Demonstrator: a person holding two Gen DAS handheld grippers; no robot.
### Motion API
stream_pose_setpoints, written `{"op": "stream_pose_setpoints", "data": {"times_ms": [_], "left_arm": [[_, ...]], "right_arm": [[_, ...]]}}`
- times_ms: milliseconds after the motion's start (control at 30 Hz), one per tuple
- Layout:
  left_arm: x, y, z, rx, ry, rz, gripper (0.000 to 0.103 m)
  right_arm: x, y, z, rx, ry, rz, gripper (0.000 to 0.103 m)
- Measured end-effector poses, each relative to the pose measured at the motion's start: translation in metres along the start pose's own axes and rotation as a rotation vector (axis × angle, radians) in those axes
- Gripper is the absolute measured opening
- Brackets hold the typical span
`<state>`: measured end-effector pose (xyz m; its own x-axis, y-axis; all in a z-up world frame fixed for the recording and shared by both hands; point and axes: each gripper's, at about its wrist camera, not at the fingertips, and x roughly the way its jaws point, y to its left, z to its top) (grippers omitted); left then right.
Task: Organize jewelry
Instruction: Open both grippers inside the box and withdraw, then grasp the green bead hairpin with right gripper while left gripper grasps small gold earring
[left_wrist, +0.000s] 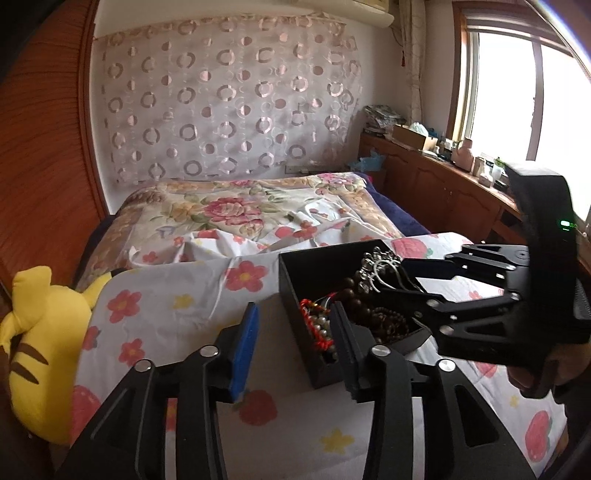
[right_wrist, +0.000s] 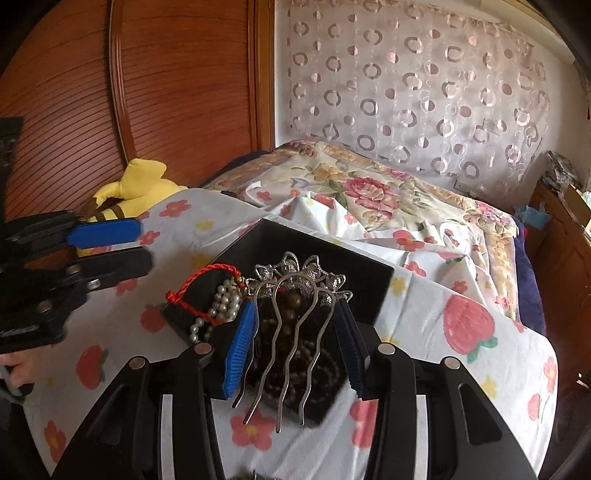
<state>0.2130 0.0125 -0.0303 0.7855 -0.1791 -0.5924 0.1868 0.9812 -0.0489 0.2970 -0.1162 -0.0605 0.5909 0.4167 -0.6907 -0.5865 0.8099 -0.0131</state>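
Observation:
A black open box (right_wrist: 369, 280) sits on a flower-print cloth; it also shows in the left wrist view (left_wrist: 295, 295). It holds dark wooden bead strings (left_wrist: 354, 302), a pearl strand with a red cord (right_wrist: 218, 306) and other pieces. My right gripper (right_wrist: 299, 328) is over the box with its jaws around a silver hair comb (right_wrist: 295, 325) that has a flowered top; the comb (left_wrist: 376, 266) hangs tilted above the beads. My left gripper (left_wrist: 291, 339) is open and empty at the box's near left corner; in the right wrist view it (right_wrist: 125, 247) is left of the box.
The box stands on a cloth-covered surface (left_wrist: 177, 325) in front of a bed with a floral quilt (left_wrist: 240, 214). A yellow plush toy (left_wrist: 40, 332) lies at the left. A wooden cabinet with clutter (left_wrist: 443, 166) runs under the window at the right.

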Motion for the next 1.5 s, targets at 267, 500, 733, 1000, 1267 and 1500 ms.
{"op": "stream_pose_setpoints", "data": {"times_ms": [267,500,733,1000,1267,1500], "left_arm": [[-0.021,0.006,-0.012,-0.011,-0.034,-0.003,0.075],[-0.032,-0.005,-0.038,-0.013,-0.042,-0.027,0.095],[-0.034,-0.023,-0.062,0.002,-0.011,-0.070,0.095],[-0.028,-0.034,-0.075,0.018,0.030,-0.083,0.095],[-0.029,-0.034,-0.077,0.015,0.031,-0.083,0.095],[-0.028,-0.030,-0.079,0.008,0.044,-0.077,0.095]], "right_arm": [[-0.007,-0.004,0.006,0.029,-0.027,0.006,0.055],[-0.053,0.002,-0.025,-0.007,-0.033,0.012,0.055],[-0.067,0.010,-0.081,-0.031,0.066,0.027,0.042],[-0.049,0.012,-0.119,0.008,0.172,0.028,0.034],[-0.050,0.021,-0.124,0.005,0.195,0.036,0.014],[-0.073,0.036,-0.134,-0.019,0.166,0.074,0.014]]}}
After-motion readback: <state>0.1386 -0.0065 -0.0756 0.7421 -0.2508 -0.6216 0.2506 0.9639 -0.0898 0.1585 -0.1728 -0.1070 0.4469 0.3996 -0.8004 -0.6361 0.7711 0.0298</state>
